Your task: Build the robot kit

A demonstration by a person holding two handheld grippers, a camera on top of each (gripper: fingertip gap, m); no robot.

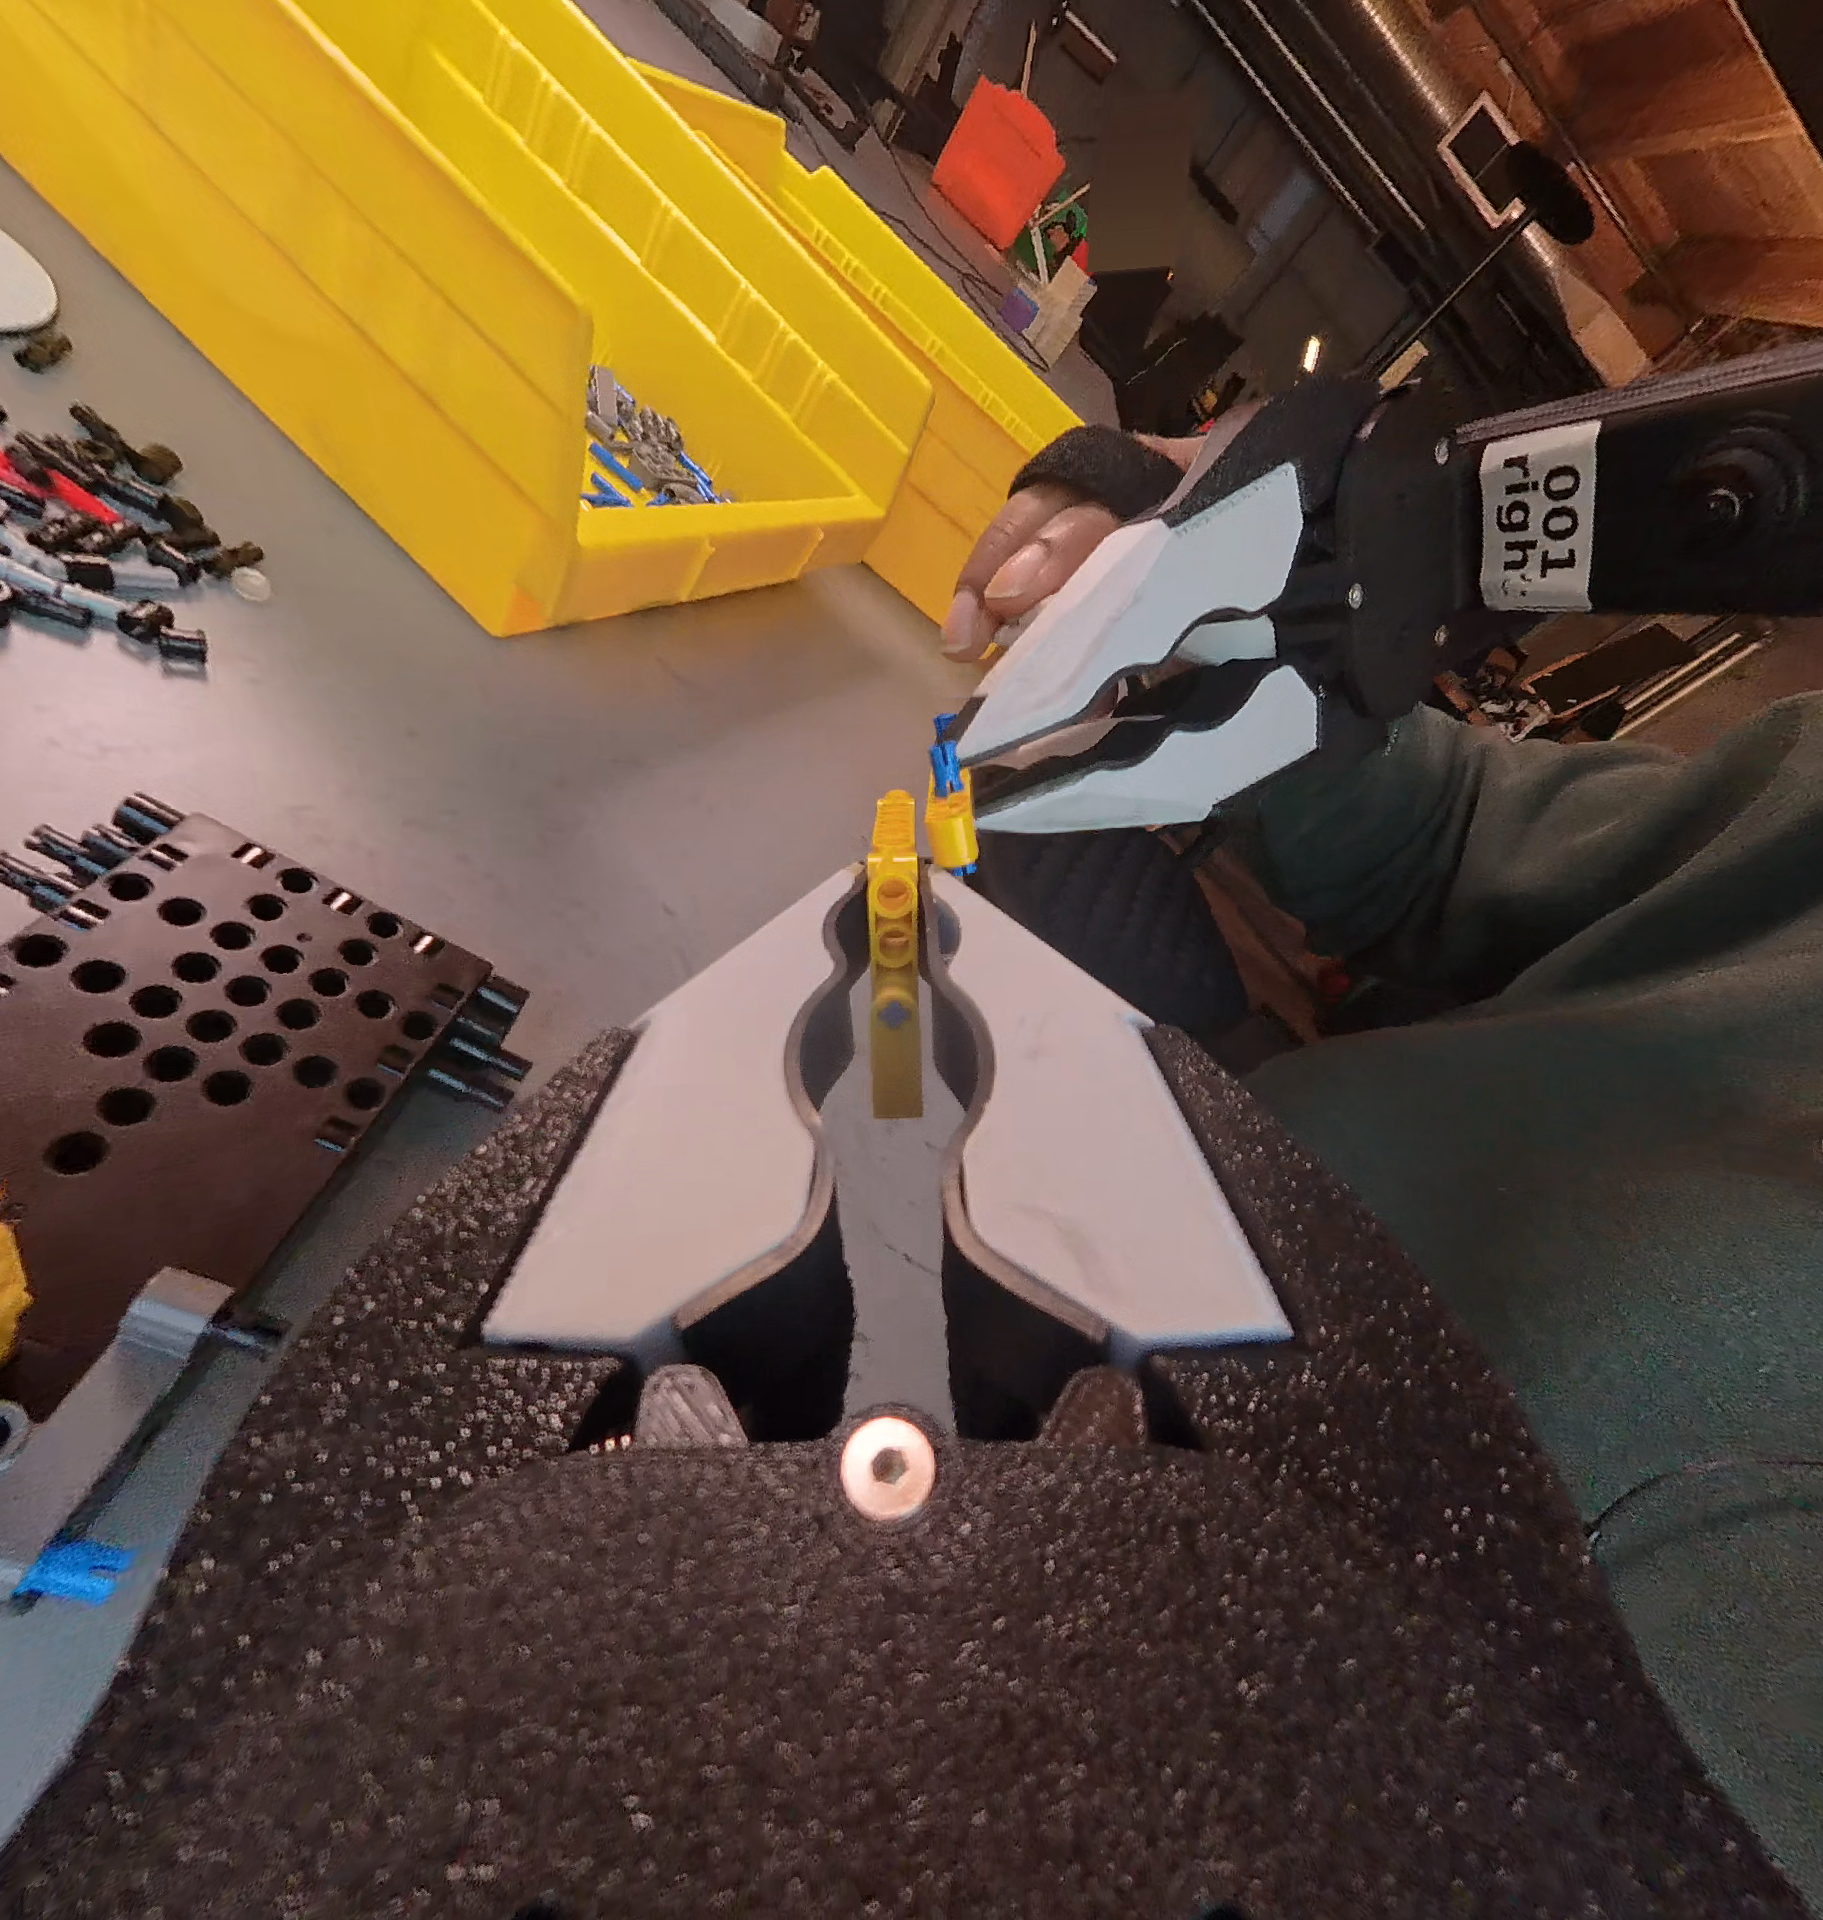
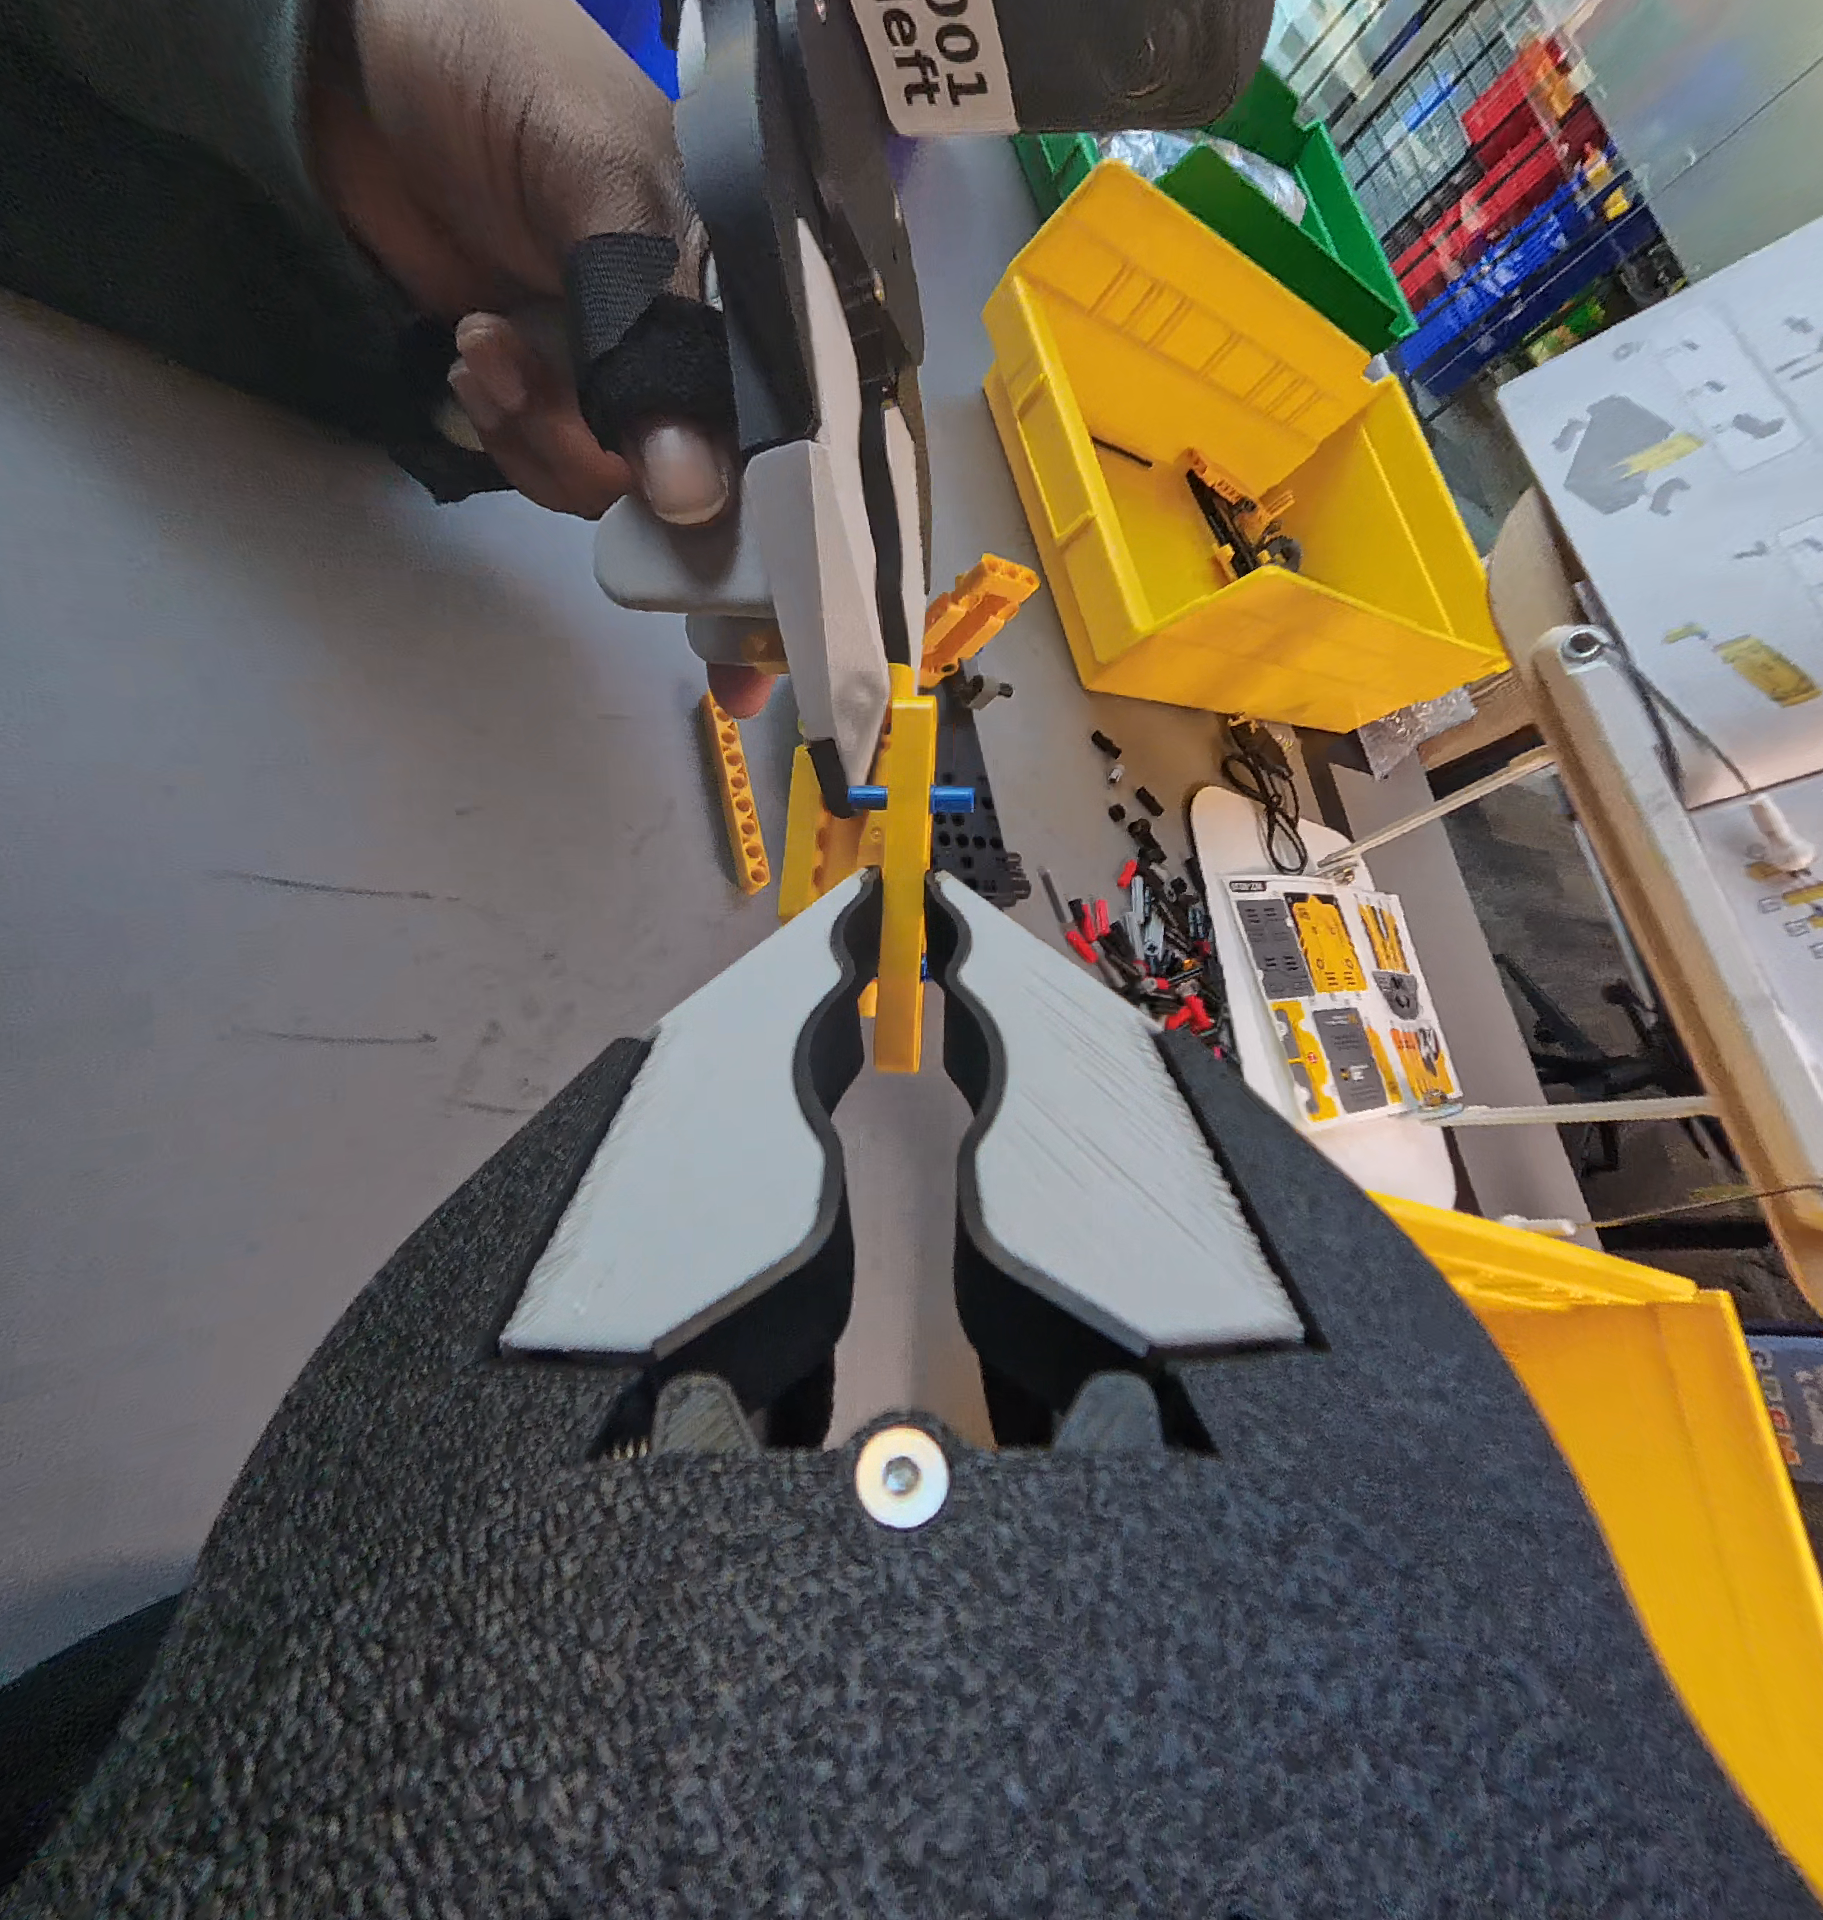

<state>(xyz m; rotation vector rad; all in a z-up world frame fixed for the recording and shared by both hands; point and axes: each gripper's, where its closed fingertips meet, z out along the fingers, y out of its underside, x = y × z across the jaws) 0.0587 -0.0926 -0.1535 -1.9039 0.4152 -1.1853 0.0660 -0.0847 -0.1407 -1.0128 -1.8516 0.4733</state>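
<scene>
My left gripper (image 1: 894, 871) is shut on a short yellow holed beam (image 1: 894, 956) that stands out past its tips. My right gripper (image 1: 974, 779) comes in from the right, shut on another yellow beam (image 1: 951, 831) that carries blue pins (image 1: 943, 764). The two pieces are side by side, almost touching, above the grey table. In the right wrist view my right gripper (image 2: 902, 883) grips its yellow beam (image 2: 905, 769) with blue pins (image 2: 865, 798) sticking out on both sides. The left gripper (image 2: 855, 748) reaches down from above with its yellow piece (image 2: 811, 831) just left of it.
Yellow bins (image 1: 367, 312) stand at the back, one with small grey and blue parts (image 1: 647, 457). A black perforated plate (image 1: 190, 1039) and loose pins (image 1: 65, 520) lie left. Another yellow bin (image 2: 1281, 644), a long yellow beam (image 2: 735, 790), loose pins (image 2: 1146, 935) and instruction sheets (image 2: 1333, 997) lie about. Both grippers' tips are close together, under 4 cm apart. From the left gripper's tips to the black perforated plate (image 1: 190, 1039) is close to 11 cm.
</scene>
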